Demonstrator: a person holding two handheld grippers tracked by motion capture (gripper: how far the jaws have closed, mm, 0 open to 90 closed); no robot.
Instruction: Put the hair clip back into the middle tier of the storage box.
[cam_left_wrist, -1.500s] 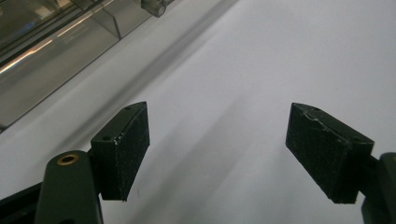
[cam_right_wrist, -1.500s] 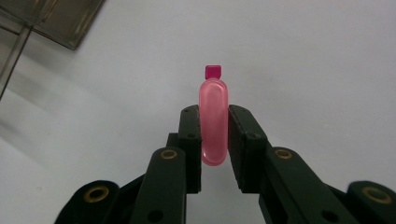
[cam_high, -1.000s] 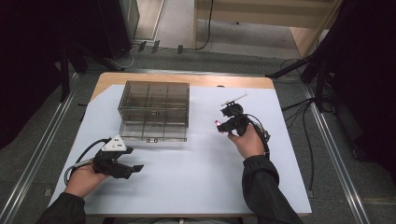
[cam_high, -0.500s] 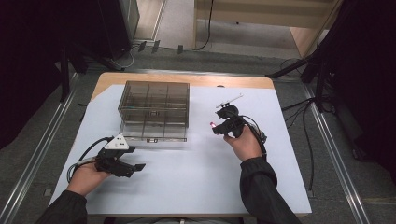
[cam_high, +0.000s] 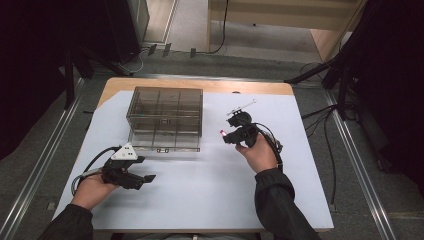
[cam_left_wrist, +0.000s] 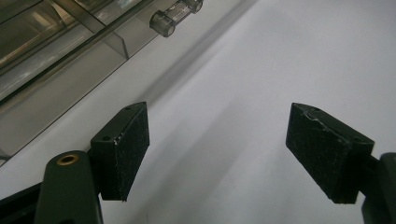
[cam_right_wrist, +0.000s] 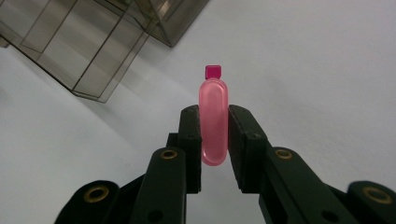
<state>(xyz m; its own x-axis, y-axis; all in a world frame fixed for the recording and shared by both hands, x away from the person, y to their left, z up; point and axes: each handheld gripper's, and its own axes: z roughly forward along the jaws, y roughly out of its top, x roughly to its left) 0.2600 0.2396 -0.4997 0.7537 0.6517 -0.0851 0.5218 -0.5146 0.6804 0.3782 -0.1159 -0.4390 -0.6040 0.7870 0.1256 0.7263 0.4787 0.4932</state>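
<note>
My right tongs (cam_right_wrist: 214, 140) are clamped on a small pink capsule-shaped piece (cam_right_wrist: 214, 121) with a darker square tab at its far tip. It is gripped mid-body so the tab end sticks out ahead, free to go in somewhere first. It hangs above the counter (cam_high: 210, 185), not touching. The smoky clear compartment box (cam_high: 166, 119) sits ahead and to the left of these tongs, lid apparently shut; I can't make out anything in the compartments. My left tongs (cam_left_wrist: 233, 149) are wide open, holding nothing, low over the counter, with the box's front edge and latch (cam_left_wrist: 176, 14) just ahead-left, probably placed to open it.
</note>
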